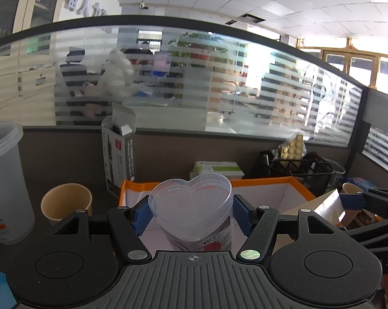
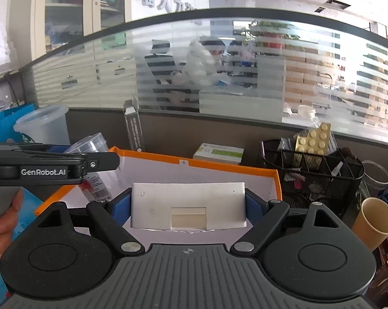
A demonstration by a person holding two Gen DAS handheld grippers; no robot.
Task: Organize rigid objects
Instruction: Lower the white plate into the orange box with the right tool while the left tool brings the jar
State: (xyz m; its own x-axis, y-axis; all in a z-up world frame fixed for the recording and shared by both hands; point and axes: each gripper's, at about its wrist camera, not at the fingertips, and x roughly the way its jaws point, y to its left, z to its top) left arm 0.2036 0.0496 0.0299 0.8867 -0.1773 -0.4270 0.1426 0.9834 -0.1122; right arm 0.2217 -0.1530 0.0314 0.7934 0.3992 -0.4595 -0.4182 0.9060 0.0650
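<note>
The left gripper (image 1: pixel 191 213) clamps a clear heart-shaped cup (image 1: pixel 191 206), upright, mouth up. The right gripper (image 2: pixel 187 206) grips a white box (image 2: pixel 187 203), long side crosswise.

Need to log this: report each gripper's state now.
Left gripper: shut on the clear heart-shaped container.
Right gripper: shut on the white box.

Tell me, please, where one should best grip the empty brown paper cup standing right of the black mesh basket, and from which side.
Grip the brown paper cup across its upper wall just under the rim, coming from above or its open right side. It stands upright and tapers downward, and the black mesh basket crowds its left. Squeeze lightly, since thin paper probably dents.
</note>
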